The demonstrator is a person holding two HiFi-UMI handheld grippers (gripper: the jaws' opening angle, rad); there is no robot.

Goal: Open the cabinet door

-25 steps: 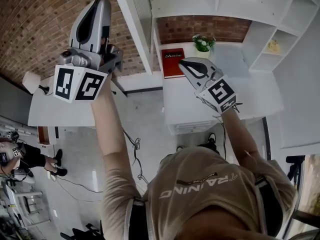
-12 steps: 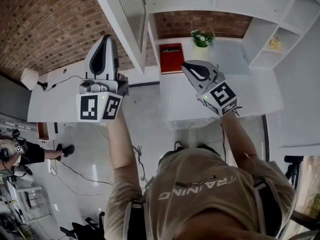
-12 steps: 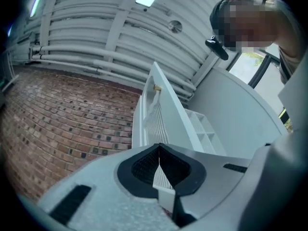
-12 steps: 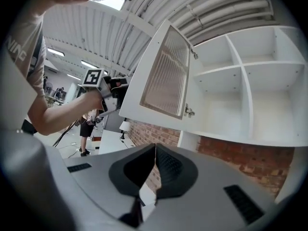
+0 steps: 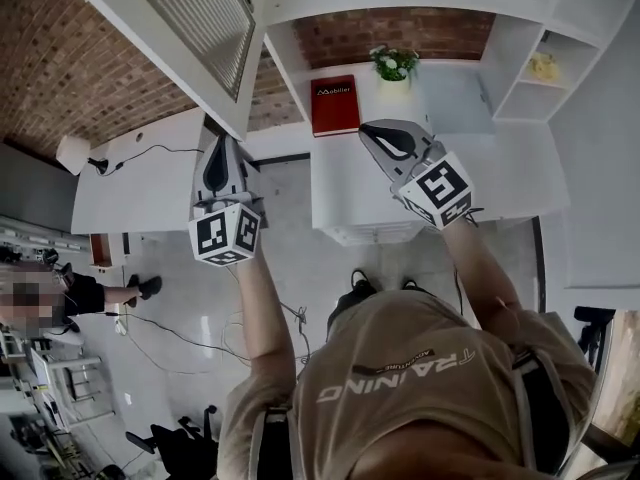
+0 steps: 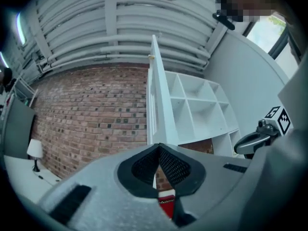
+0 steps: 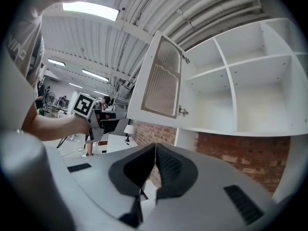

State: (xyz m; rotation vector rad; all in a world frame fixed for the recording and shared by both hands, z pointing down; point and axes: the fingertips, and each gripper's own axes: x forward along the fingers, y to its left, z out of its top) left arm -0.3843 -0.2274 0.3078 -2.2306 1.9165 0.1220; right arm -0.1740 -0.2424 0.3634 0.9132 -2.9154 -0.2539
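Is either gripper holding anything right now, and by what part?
Nothing is held. The left gripper and the right gripper are both shut empty, clear of the open cabinet door.

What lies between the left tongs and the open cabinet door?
Nothing. In the left gripper view the shut left tongs point toward the edge of the cabinet door, with only bare air between them.

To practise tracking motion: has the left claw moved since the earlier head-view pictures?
Yes. The left claw has dropped down the picture, from above the red book to below it, clear of the open cabinet door.
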